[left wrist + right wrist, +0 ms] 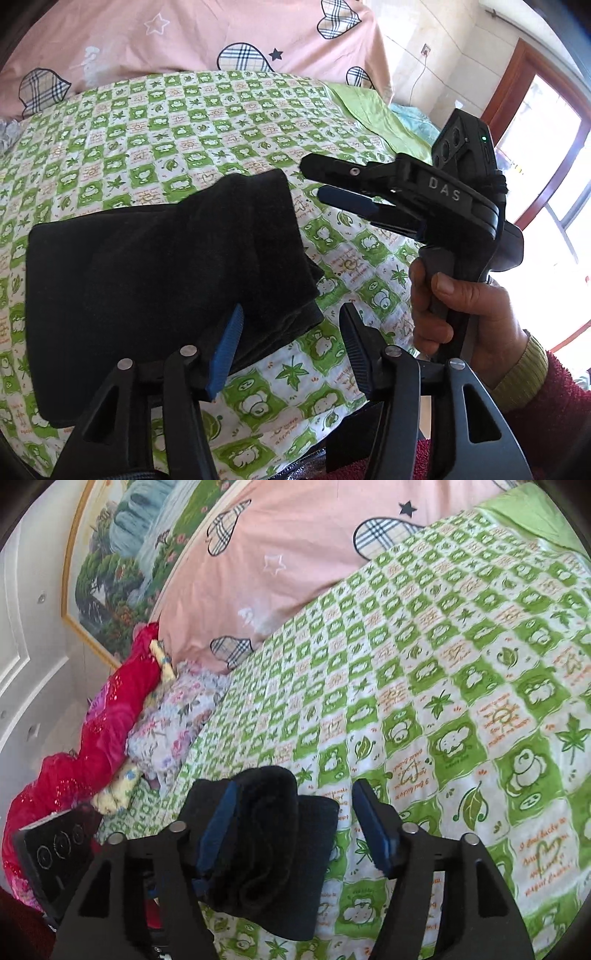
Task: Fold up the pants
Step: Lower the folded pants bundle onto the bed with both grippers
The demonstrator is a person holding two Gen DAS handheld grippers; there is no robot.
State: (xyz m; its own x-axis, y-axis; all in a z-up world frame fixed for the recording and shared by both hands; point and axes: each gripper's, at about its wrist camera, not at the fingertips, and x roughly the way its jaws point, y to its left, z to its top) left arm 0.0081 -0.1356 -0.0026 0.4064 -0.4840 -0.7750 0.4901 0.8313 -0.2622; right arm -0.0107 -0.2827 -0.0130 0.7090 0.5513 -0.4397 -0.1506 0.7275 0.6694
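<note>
Black folded pants [155,280] sit near the bed's [229,122] front edge; left gripper [291,354] and right gripper [295,834] both spread apart, gripping nothing, loads of bare sheet beyond.

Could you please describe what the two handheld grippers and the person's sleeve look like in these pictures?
Both grippers are black, with triangular cut-outs in the finger arms, silver pivot pins and ribbed blue pads. The right gripper carries white "DAS" lettering, a small green light and a black camera block on top. The left gripper shows the same build. The hand wears a dark red fuzzy sleeve over a yellow-green ribbed cuff.
</note>
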